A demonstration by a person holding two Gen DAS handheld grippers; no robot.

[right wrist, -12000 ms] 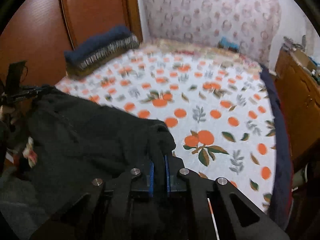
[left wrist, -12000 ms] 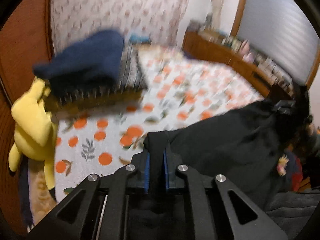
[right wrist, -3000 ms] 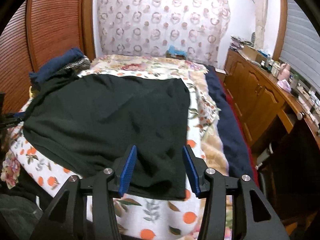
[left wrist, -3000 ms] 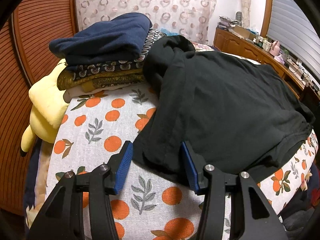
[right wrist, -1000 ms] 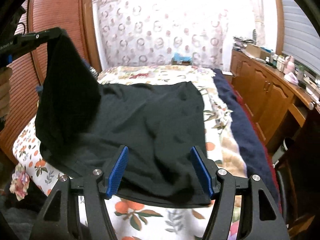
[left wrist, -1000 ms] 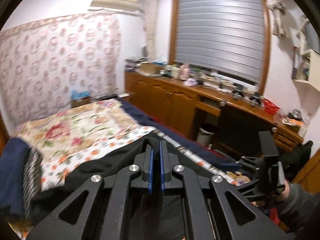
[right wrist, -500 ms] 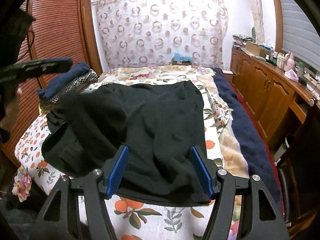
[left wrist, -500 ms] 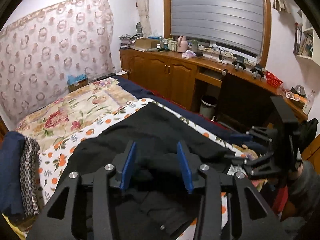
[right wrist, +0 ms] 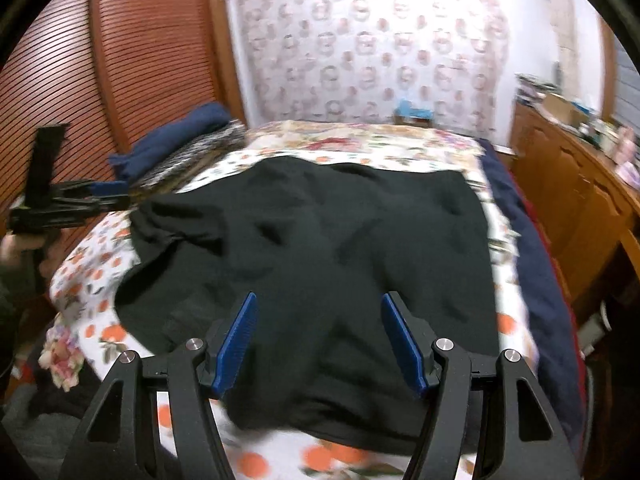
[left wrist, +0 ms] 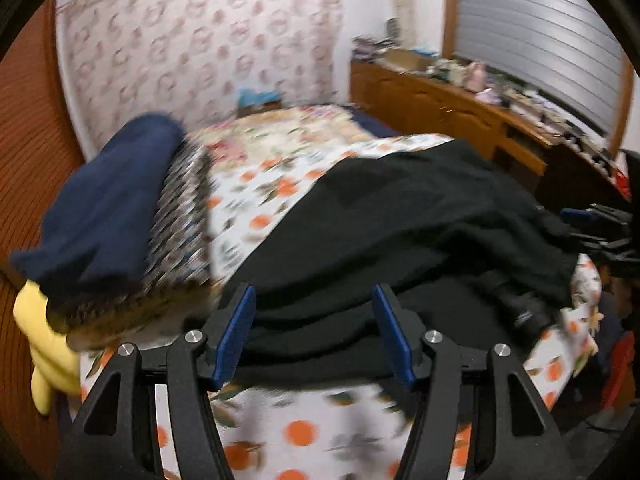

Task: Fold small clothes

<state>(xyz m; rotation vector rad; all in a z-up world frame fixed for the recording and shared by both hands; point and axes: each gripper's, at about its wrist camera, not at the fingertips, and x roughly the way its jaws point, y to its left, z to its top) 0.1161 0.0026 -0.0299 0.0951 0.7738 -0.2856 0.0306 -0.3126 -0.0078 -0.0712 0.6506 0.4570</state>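
A black garment (right wrist: 340, 232) lies on the bed's orange-print sheet (right wrist: 92, 256), its left part folded over onto the rest. It also shows in the left wrist view (left wrist: 400, 220). My left gripper (left wrist: 314, 334) is open and empty, over the garment's near left edge. My right gripper (right wrist: 320, 340) is open and empty, over the garment's near edge. The left gripper also shows at the left of the right wrist view (right wrist: 108, 194); the right gripper shows at the right edge of the left wrist view (left wrist: 592, 220).
A pile of folded clothes, navy on top (left wrist: 108, 200), lies at the bed's left side, with a yellow plush toy (left wrist: 44, 344) beside it. A wooden cabinet (right wrist: 580, 184) runs along the right. A louvred wooden door (right wrist: 140, 60) stands at the left.
My left gripper let go of the garment's left part, which now lies folded over, and swung back left and low toward the folded pile. The right gripper stayed open.
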